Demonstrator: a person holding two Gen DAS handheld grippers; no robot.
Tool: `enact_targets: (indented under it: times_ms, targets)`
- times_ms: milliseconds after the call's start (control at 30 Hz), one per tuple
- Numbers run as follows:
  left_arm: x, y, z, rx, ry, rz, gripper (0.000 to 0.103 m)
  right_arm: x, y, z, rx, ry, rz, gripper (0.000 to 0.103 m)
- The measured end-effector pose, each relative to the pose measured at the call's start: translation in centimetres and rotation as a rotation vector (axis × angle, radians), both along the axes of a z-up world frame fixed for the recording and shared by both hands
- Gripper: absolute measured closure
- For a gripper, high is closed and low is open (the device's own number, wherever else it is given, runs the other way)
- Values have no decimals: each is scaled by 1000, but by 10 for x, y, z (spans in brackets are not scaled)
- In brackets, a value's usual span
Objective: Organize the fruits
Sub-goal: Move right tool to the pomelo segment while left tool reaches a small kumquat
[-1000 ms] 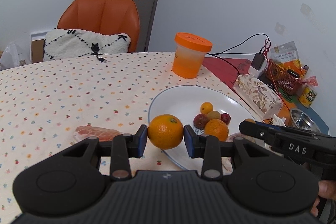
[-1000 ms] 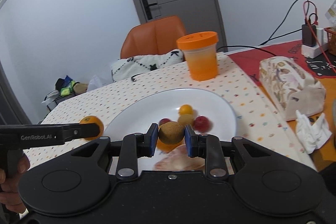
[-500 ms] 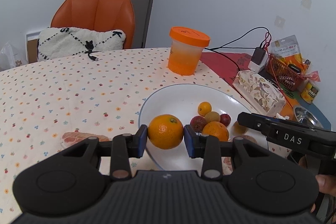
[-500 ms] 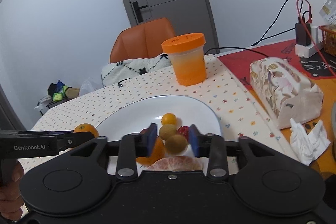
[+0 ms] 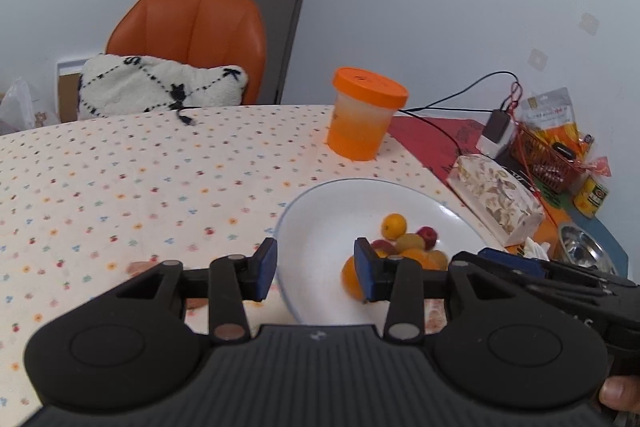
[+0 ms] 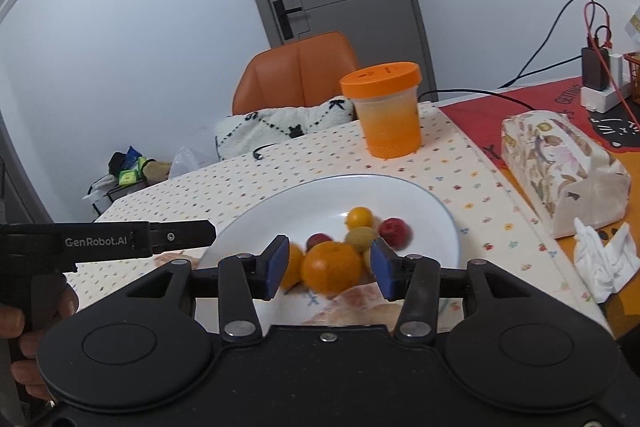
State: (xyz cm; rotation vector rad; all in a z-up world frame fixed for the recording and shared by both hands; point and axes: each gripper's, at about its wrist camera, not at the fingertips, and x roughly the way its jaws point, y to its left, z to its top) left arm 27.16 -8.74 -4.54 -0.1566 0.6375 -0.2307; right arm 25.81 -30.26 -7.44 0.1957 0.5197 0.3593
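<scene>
Right wrist view: right gripper (image 6: 329, 270) spread wide, empty, above white plate (image 6: 400, 189) where oranges (image 6: 331, 268) and small fruits sit clustered. Left gripper (image 5: 315, 269) likewise parted, empty, over plate edge, likely just unloaded.

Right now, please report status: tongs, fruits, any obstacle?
Both tongs open, left and right, empty. Fruits piled on white plate. Nothing in the way.

Left gripper (image 5: 316, 269), right gripper (image 6: 330, 269): black plastic bodies, blue finger pads, silver pivot screws, white "GenRobot.AI" lettering.
</scene>
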Motion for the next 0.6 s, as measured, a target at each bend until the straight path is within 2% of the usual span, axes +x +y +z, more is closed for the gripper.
enact_targets:
  times_ms: [167,333,433,600]
  targets:
    - [-8,14,1,39,3,46,48,-3,10,1,1,1,25,52]
    - [-16,27,5,64,-8,66,39,-7,18,1,-1,0,42,51]
    - [-22,33,6,76,-21,85,29,-8,23,2,0,-1,48,46]
    - [-35,38,5,90,-28,106,25,-13,31,3,-1,-9,71,40]
